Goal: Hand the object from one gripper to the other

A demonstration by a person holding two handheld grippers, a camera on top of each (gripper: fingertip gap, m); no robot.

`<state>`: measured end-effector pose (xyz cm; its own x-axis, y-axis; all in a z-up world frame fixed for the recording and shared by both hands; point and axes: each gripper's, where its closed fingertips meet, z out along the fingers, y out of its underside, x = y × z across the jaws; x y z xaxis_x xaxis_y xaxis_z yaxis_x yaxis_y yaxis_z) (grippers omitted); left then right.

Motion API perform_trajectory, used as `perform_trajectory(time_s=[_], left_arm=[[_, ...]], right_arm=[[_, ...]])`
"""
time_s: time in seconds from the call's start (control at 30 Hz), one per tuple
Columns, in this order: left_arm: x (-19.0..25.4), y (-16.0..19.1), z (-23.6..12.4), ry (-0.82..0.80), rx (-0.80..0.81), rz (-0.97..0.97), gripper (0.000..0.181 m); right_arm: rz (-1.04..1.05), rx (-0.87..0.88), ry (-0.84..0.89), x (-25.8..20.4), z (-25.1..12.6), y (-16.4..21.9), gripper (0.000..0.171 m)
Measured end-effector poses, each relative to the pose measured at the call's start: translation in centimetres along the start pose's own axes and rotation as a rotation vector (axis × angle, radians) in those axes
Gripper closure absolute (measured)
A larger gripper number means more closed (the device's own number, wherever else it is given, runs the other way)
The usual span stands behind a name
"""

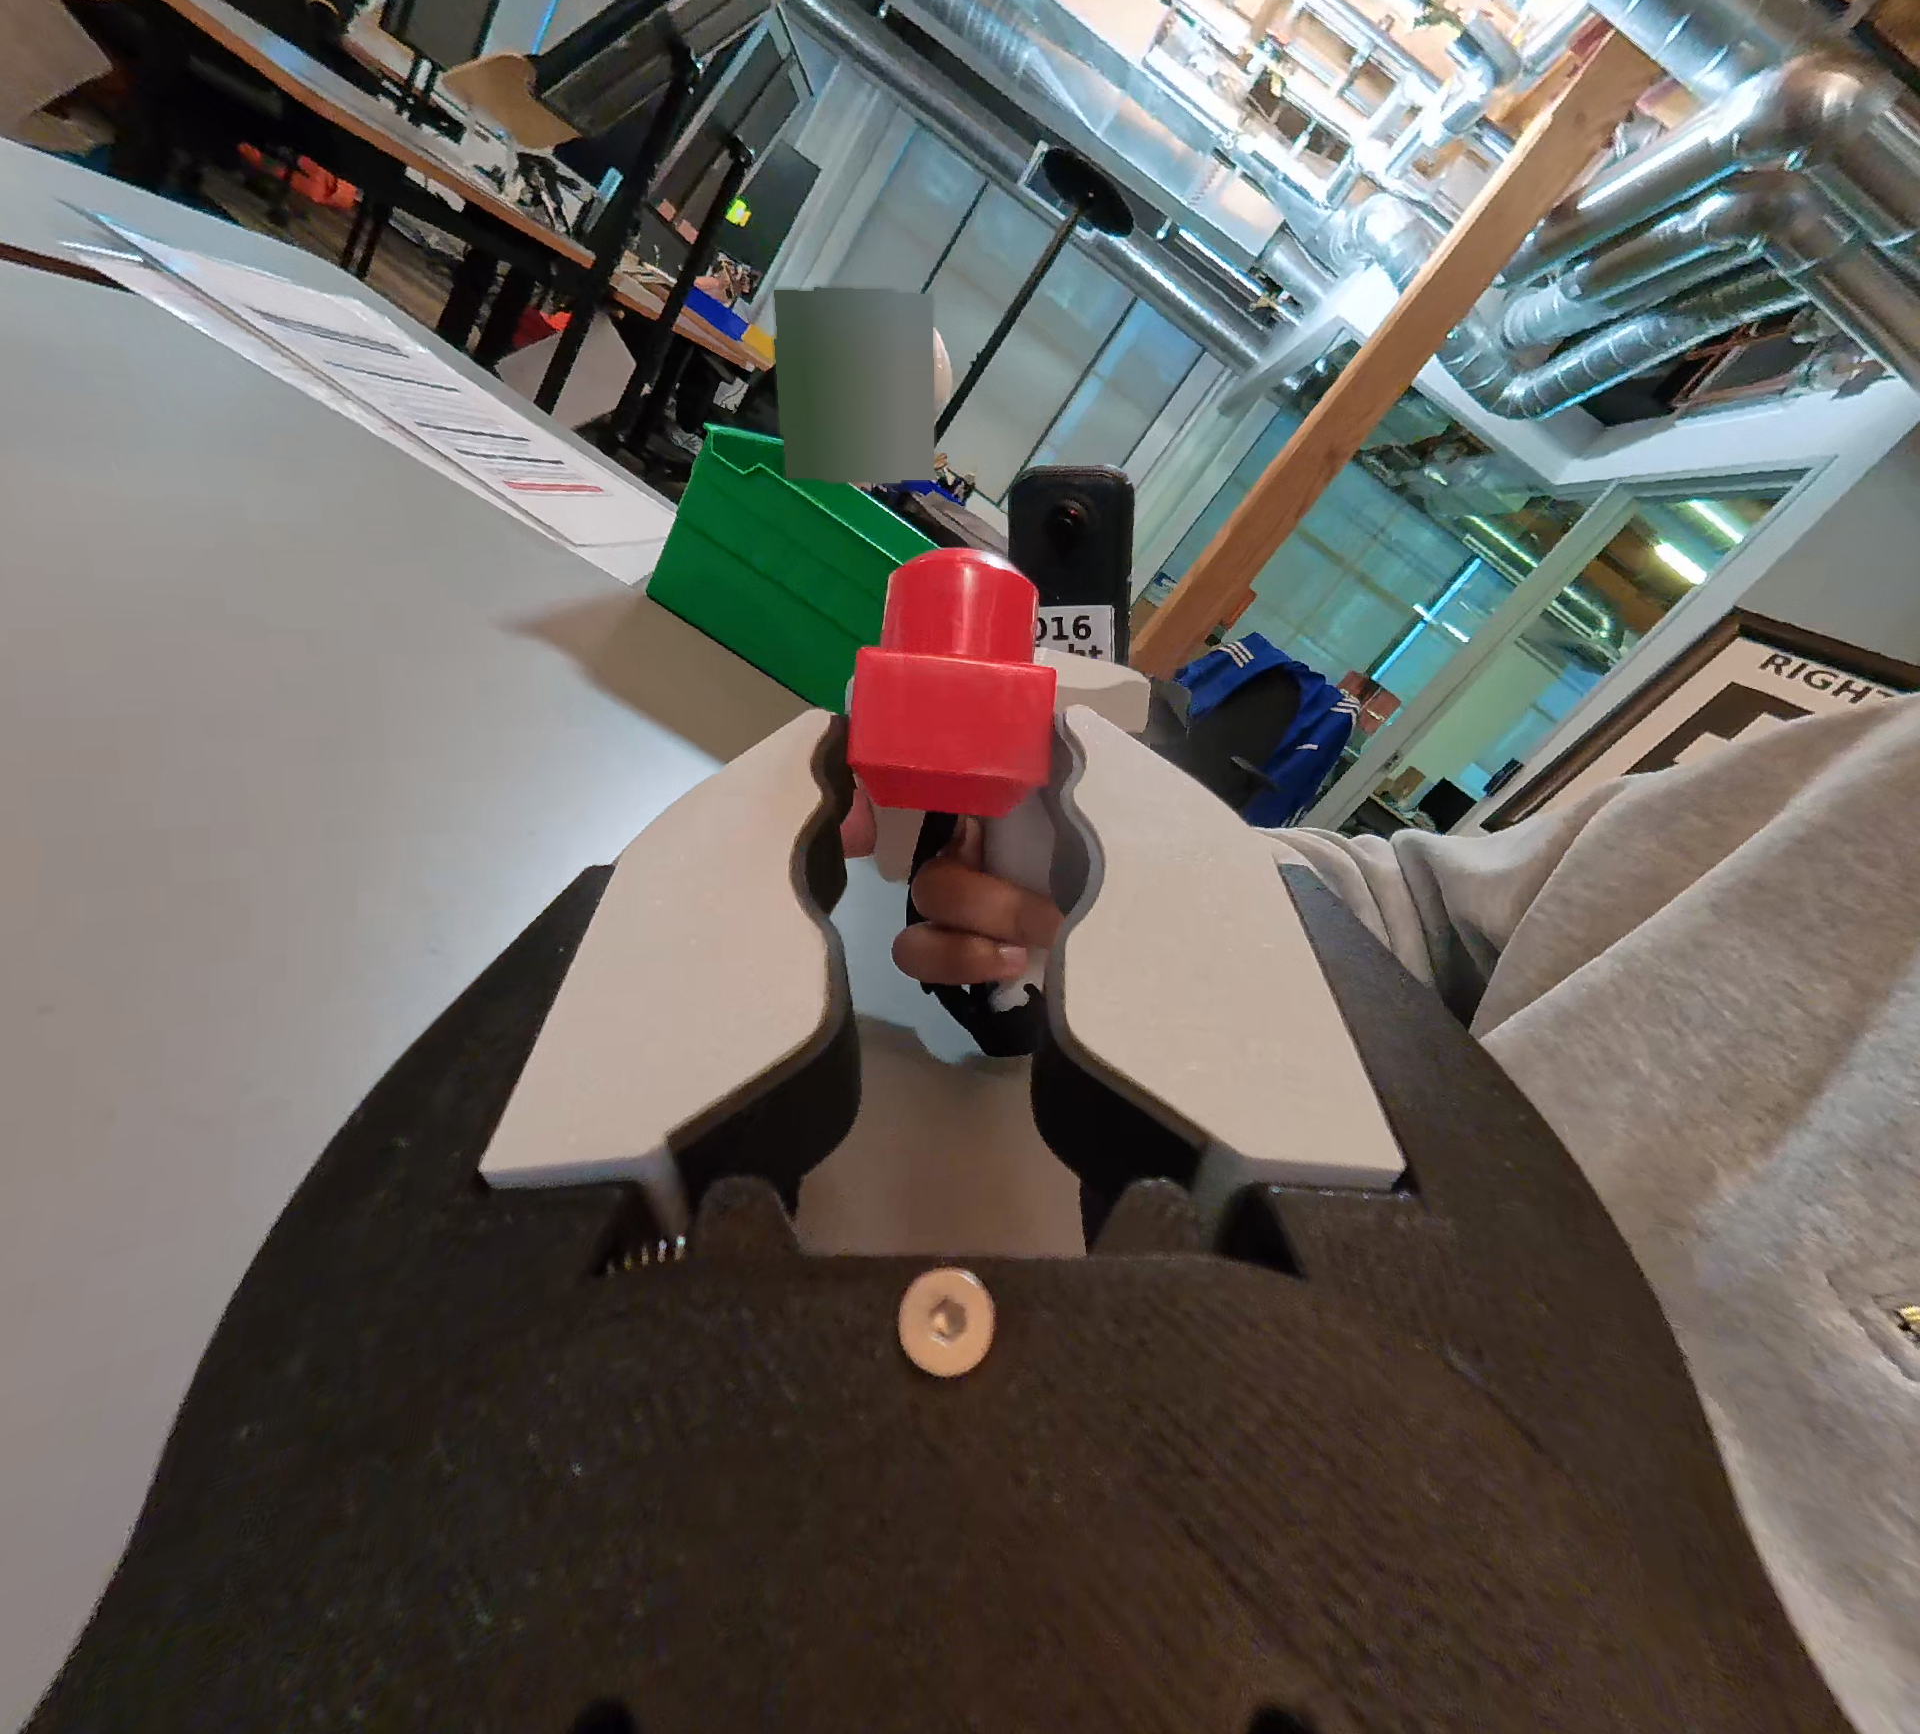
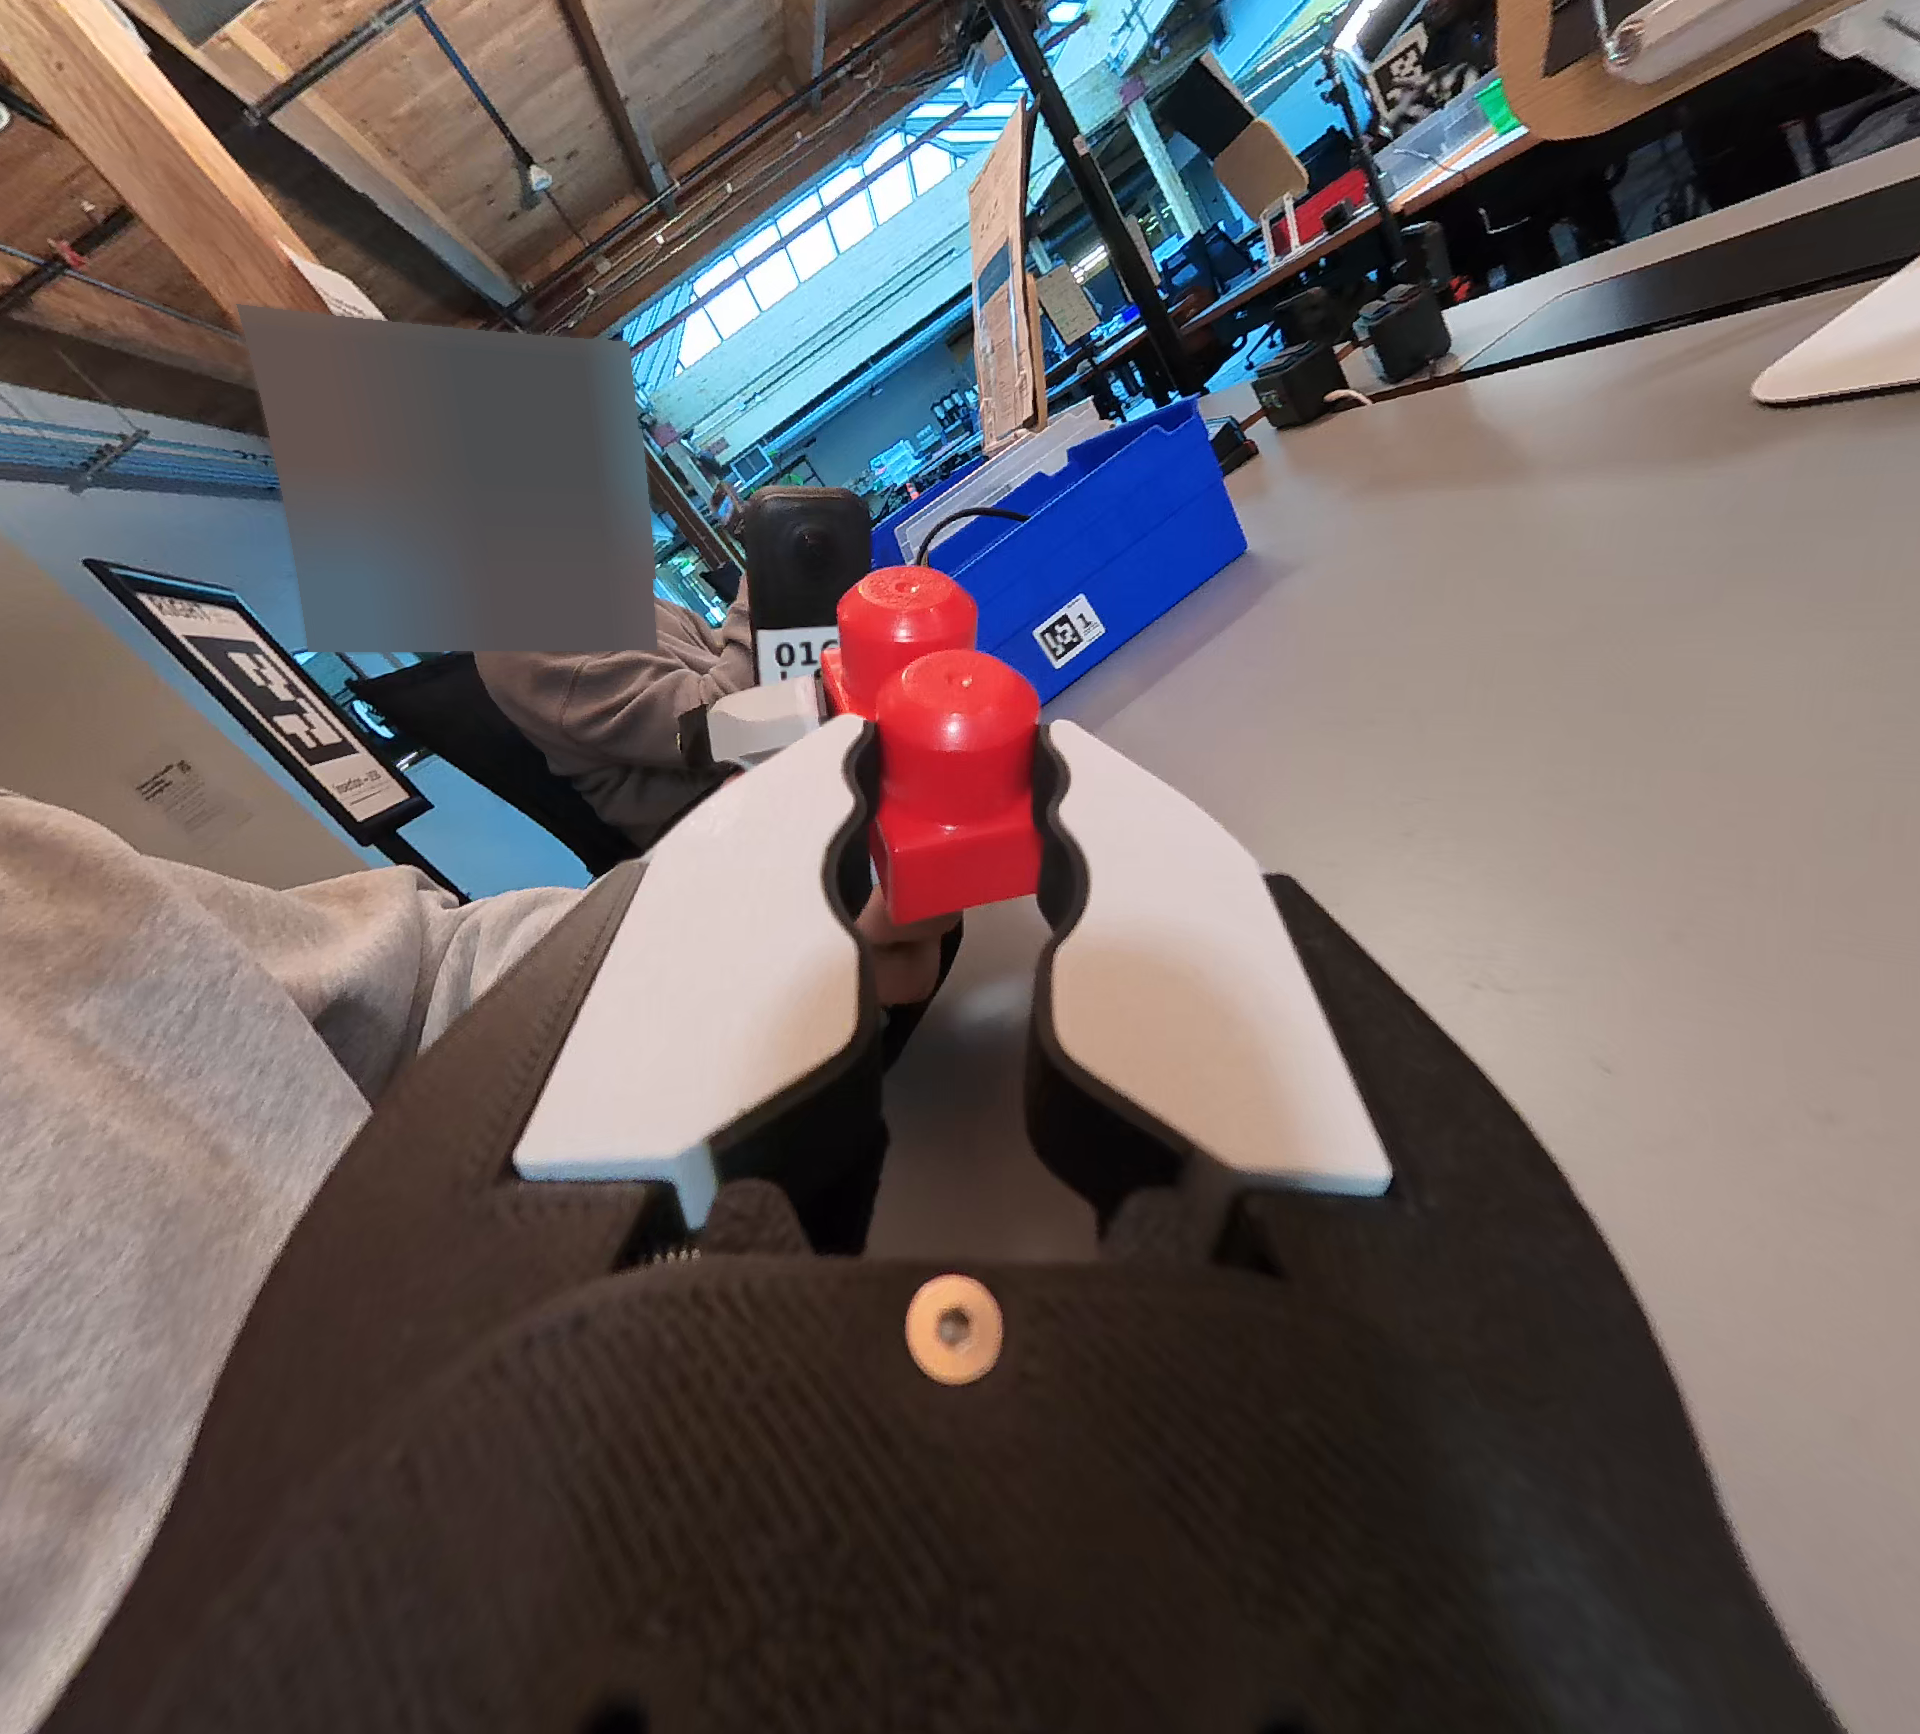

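A red two-stud brick (image 1: pixel 951 718) is held in the air above the grey table (image 1: pixel 260 749), between both grippers, which face each other. My left gripper (image 1: pixel 951 749) is closed on one end of the brick, its pads against the base. In the right wrist view my right gripper (image 2: pixel 956 780) is closed on the other end of the brick (image 2: pixel 956 749), around the near stud and base. The right gripper's black camera (image 1: pixel 1070 531) and a hand (image 1: pixel 977 936) show behind the brick. The left gripper's camera (image 2: pixel 805 552) shows past the far stud.
A green bin (image 1: pixel 769 562) and a printed sheet (image 1: pixel 416 396) lie on the table beyond the brick. A blue bin (image 2: pixel 1101 541), small black boxes (image 2: pixel 1403 334) and a white stand base (image 2: pixel 1849 354) sit on the table (image 2: pixel 1507 749). Grey sleeves (image 1: pixel 1662 957) flank the grippers. My two grippers' fingertips are within a few centimetres of each other.
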<state>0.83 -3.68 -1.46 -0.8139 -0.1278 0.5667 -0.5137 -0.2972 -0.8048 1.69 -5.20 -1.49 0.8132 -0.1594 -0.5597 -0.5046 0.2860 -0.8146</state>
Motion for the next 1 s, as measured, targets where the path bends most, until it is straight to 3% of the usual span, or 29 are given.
perform_trajectory(time_s=[0.33,0.47,0.6,0.8,1.0], left_arm=[[-1.2,-1.7,-1.4,-0.015,0.072,-0.08,0.147],[-1.4,-1.8,-1.7,-0.01,0.056,-0.101,0.147],[-1.7,-1.3,-1.8,-0.012,-0.001,-0.097,0.147],[-1.4,0.4,-1.3,-0.011,-0.133,-0.006,0.147],[-0.5,2.3,-0.6,0.006,-0.242,0.089,0.147]], right_arm=[[-0.081,-0.188,-0.011,-0.1,0.8,3.3,0.141],[-0.144,-0.277,-0.016,0.1,0.8,4.3,0.122],[-0.195,-0.226,-0.016,0.6,0.0,2.8,0.118],[-0.576,-0.309,-0.014,0.3,-1.0,3.0,0.117],[-0.732,-0.296,-0.034,-1.0,-0.9,3.3,0.123]])
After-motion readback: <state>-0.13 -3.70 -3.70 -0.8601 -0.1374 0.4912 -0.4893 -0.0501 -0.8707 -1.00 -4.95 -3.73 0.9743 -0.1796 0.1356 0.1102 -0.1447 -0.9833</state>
